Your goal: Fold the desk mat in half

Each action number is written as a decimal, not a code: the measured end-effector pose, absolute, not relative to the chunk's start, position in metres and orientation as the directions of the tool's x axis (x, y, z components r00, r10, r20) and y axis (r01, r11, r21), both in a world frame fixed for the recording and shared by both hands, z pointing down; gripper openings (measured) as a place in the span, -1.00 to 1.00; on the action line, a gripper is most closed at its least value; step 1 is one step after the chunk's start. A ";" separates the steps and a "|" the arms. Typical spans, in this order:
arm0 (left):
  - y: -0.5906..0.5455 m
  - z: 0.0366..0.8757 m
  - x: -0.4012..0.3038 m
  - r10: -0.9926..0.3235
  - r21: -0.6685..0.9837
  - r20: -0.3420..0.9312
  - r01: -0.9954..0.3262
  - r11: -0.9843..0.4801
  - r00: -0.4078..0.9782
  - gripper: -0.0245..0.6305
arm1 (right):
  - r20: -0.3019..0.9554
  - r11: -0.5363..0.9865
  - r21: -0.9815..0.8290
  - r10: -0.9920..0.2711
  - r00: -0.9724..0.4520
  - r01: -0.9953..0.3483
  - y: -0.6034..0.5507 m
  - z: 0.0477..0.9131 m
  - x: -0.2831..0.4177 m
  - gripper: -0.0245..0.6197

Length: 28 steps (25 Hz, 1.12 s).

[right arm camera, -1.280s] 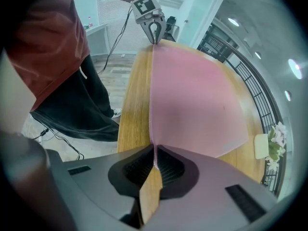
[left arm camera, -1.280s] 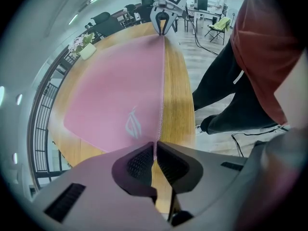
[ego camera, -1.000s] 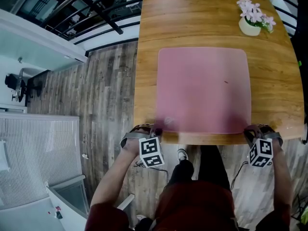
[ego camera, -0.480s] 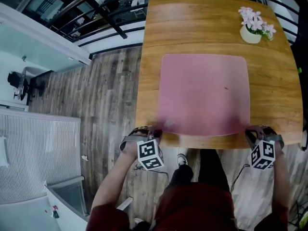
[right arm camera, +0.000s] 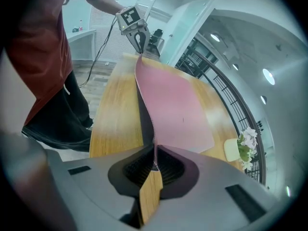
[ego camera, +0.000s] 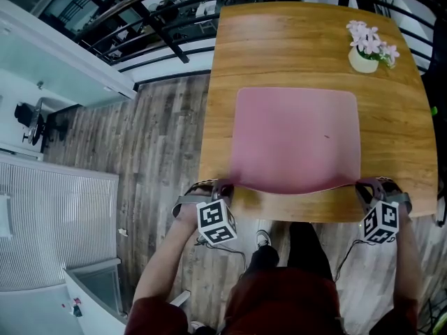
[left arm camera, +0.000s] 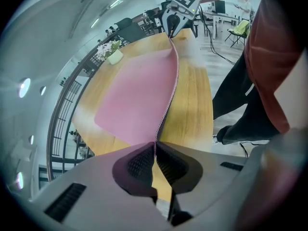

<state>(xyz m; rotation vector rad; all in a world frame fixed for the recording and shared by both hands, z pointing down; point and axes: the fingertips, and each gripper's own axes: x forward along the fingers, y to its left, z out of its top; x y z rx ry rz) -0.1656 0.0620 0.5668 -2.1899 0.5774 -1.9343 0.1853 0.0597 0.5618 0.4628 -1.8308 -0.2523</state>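
Pink mat [ego camera: 297, 138] on table [ego camera: 279, 40], L gripper [ego camera: 225, 188] clenched on mat's near-left corner, R gripper [ego camera: 363, 185] clenched on near-right, mat's near edge lifted, flowerpot [ego camera: 364, 56] beyond mat's far-right corner

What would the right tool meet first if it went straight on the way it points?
Apart from the desk mat corner it pinches, the right tool would probably meet the wooden table top just beneath the lifted edge, though depth is unclear.

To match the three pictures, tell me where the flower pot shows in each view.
Head view: the flower pot sits at top right.
Left gripper view: the flower pot is at upper left.
Right gripper view: the flower pot is at lower right.
Shared landmark: the pink desk mat, in all three.
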 end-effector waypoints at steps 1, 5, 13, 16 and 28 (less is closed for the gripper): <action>0.059 0.565 -0.165 -0.396 -0.376 0.914 -0.182 -0.908 0.085 -0.83 | 0.861 0.896 0.404 -0.441 -0.252 -0.186 0.057 0.560 0.186 -0.82; 0.046 0.558 -0.162 -0.419 -0.399 0.905 -0.197 -0.896 0.075 -0.84 | 0.845 0.882 0.430 -0.468 -0.260 -0.193 0.043 0.555 0.188 -0.82; 0.024 0.548 -0.162 -0.454 -0.432 0.890 -0.226 -0.873 0.052 -0.84 | 0.816 0.863 0.463 -0.504 -0.281 -0.203 0.018 0.545 0.188 -0.82; 0.017 0.545 -0.161 -0.463 -0.441 0.886 -0.237 -0.865 0.040 -0.84 | 0.809 0.860 0.466 -0.509 -0.294 -0.206 0.009 0.543 0.188 -0.82; -0.027 0.538 -0.154 -0.499 -0.489 0.865 -0.286 -0.824 -0.043 -0.84 | 0.781 0.855 0.469 -0.518 -0.350 -0.221 -0.039 0.542 0.196 -0.83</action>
